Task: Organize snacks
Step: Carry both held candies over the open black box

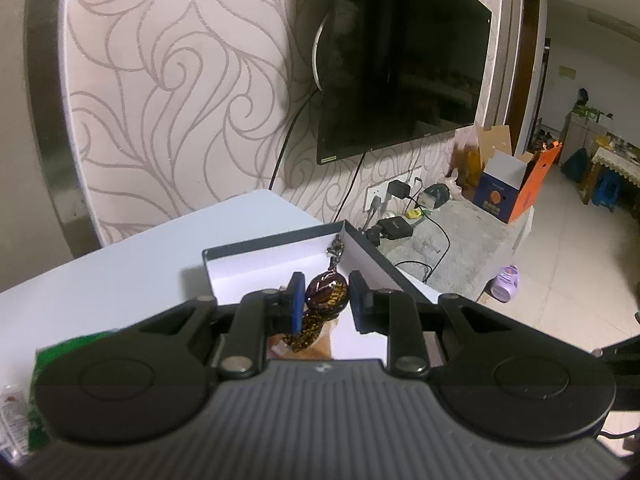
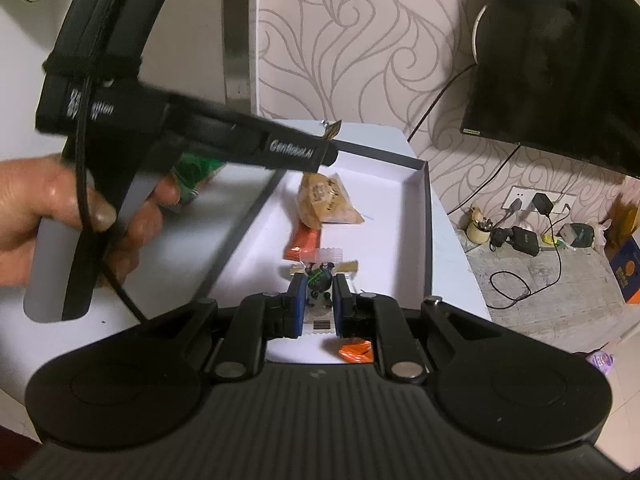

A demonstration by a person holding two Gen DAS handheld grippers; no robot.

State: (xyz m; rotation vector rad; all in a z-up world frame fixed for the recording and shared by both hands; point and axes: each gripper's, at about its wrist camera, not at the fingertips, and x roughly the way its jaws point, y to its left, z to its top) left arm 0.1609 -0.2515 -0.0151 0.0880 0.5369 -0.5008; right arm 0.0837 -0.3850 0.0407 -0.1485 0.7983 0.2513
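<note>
My left gripper [image 1: 326, 298] is shut on a dark brown, gold-printed wrapped candy [image 1: 326, 292], held above the dark-rimmed white box [image 1: 276, 258] on the white table. In the right wrist view my right gripper [image 2: 318, 294] is shut on a small white packet with a green and black print [image 2: 320, 280], also over the box [image 2: 416, 216]. Inside the box lie a tan pastry in clear wrap [image 2: 326, 200], an orange bar [image 2: 304, 246] and an orange wrapper [image 2: 356, 351]. The left gripper [image 2: 326, 148] crosses that view above the box's far rim, held by a hand [image 2: 48, 208].
A green snack bag [image 2: 196, 172] lies on the table [image 1: 120, 264] left of the box. A wall-mounted TV [image 1: 400, 64] hangs behind. Cables, chargers and a power strip [image 2: 524, 240] sit on a low stone ledge right of the table, with cardboard boxes [image 1: 508, 188] and a purple bottle [image 1: 506, 284].
</note>
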